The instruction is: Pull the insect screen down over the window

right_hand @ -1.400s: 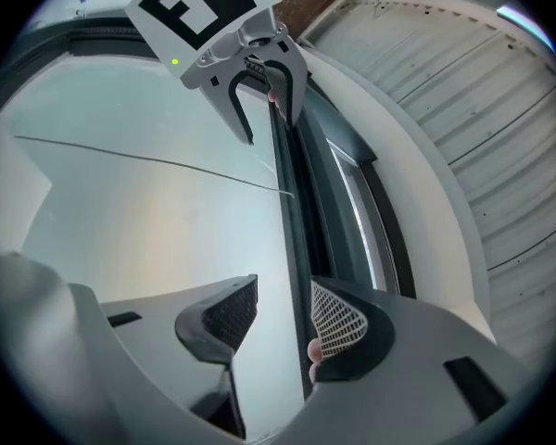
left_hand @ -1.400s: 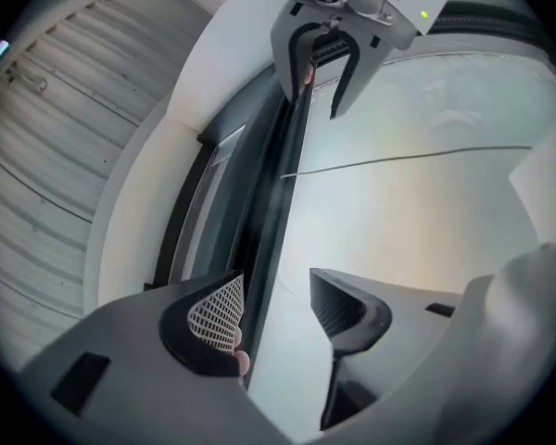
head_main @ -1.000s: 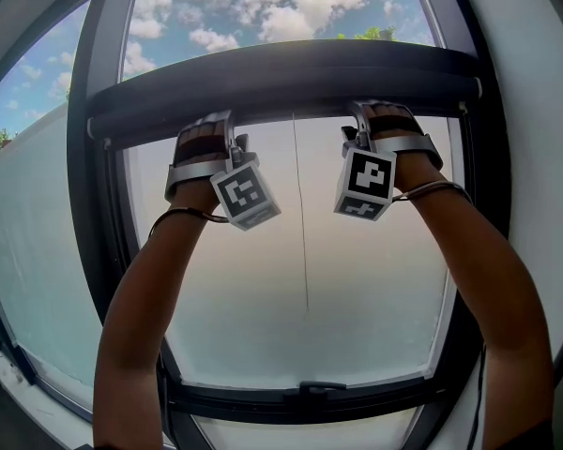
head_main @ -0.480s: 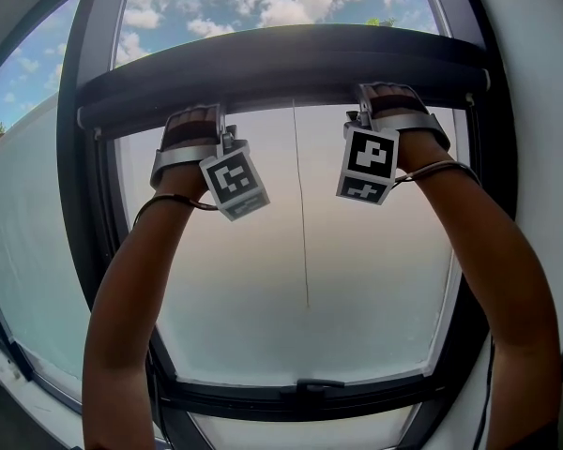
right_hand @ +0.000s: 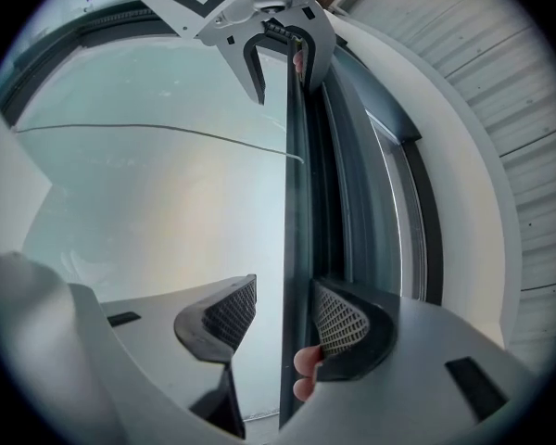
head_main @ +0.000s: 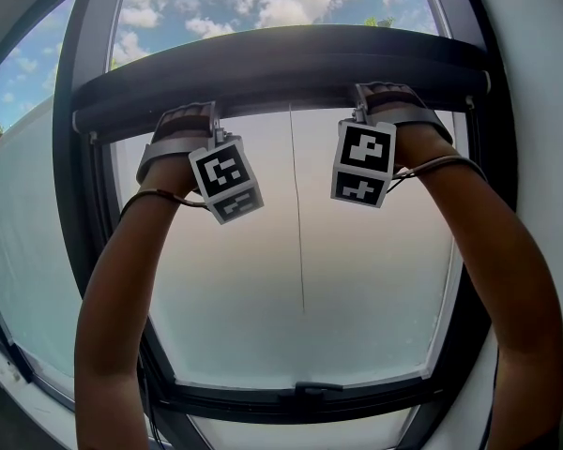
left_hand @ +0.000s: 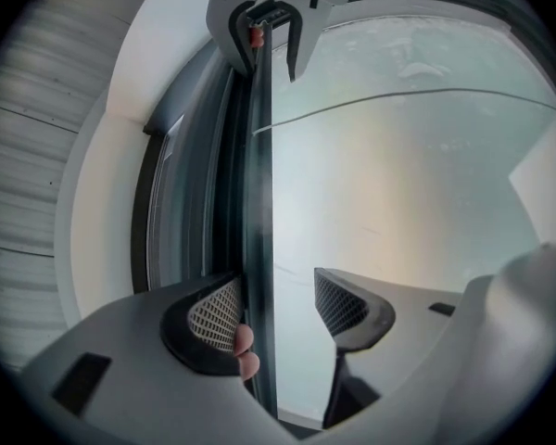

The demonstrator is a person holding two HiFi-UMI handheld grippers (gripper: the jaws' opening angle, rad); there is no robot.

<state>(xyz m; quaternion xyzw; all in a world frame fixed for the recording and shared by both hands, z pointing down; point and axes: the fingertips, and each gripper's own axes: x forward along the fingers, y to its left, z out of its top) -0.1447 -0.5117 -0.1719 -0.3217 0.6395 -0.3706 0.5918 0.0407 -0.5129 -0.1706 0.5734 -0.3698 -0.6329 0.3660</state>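
The left gripper [left_hand: 278,309], its mesh-patterned grey jaws standing apart, is being hooked over the lip of the long dark rounded pull bar [head_main: 291,68] of the insect screen. The lip is being pressed against one pad, a clear gap is being left to the other, and nothing is being clamped. The right gripper [right_hand: 287,318] is being set likewise, its jaws parted around the same bar.

Over the past second the left gripper's black-and-white marker cube [head_main: 225,178] is being carried toward the left of the frame. The bar is being kept high across the upper part of the head view, no nearer the black bottom rail of the window frame [head_main: 300,389]. The pull, it is judged, is barely being begun, with nearly the whole drop remaining.

Bare fingertips [left_hand: 245,341] curled behind the bar, and the gaps at the pads, are being shown only in the gripper views. The bar's height in the window, and the thin cord [head_main: 297,214] hanging short of the rail, are being shown only in the head view.
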